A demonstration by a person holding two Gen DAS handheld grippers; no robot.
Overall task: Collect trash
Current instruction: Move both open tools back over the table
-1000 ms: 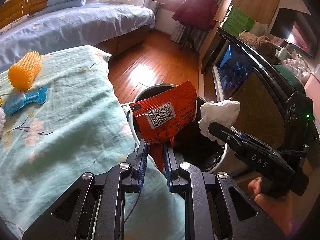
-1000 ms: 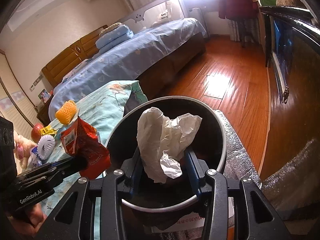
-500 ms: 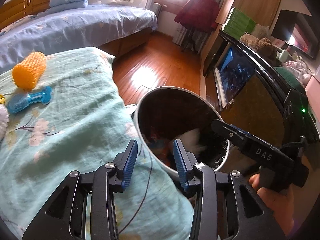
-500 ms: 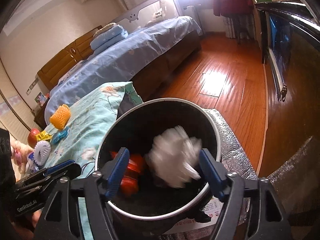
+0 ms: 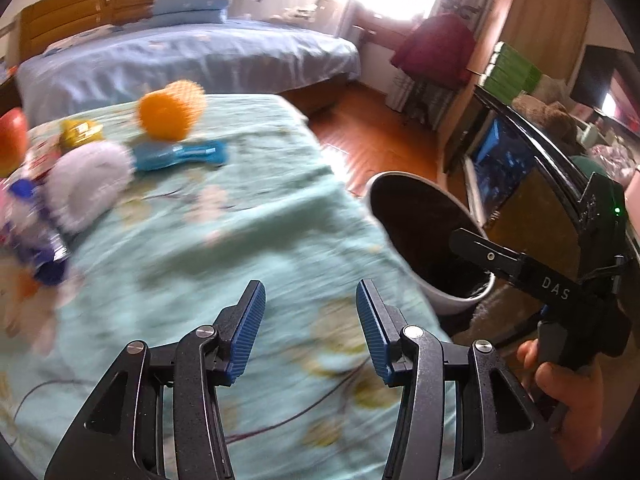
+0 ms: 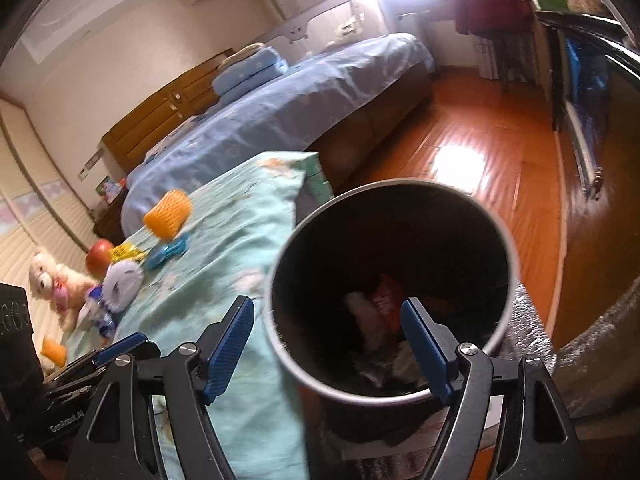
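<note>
1. Bedroom; wood floor [image 6: 472, 148] running past a blue-covered bed [image 5: 192, 56]; a teal floral cloth [image 5: 224, 240] covering the work surface.
2. Trash bin [image 6: 392, 280] sitting at the cloth's right edge; a red wrapper [image 6: 386, 300] and a white tissue [image 6: 362, 312] lying inside it.
3. Left gripper [image 5: 310, 320] hovering over bare cloth, jaws opening, nothing between the blue pads.
4. Right gripper [image 6: 326, 344] hanging over the bin's near rim, jaws spread wide, rim passing between them untouched; pads gripping nothing.
5. Far left of the cloth: orange spiky roller [image 5: 172, 110], blue bone-shaped toy [image 5: 180, 156], white round brush [image 5: 90, 186], yellow wrapper [image 5: 80, 132], apple [image 6: 99, 256], blue-white packet [image 5: 36, 240]; left view blurring.
</note>
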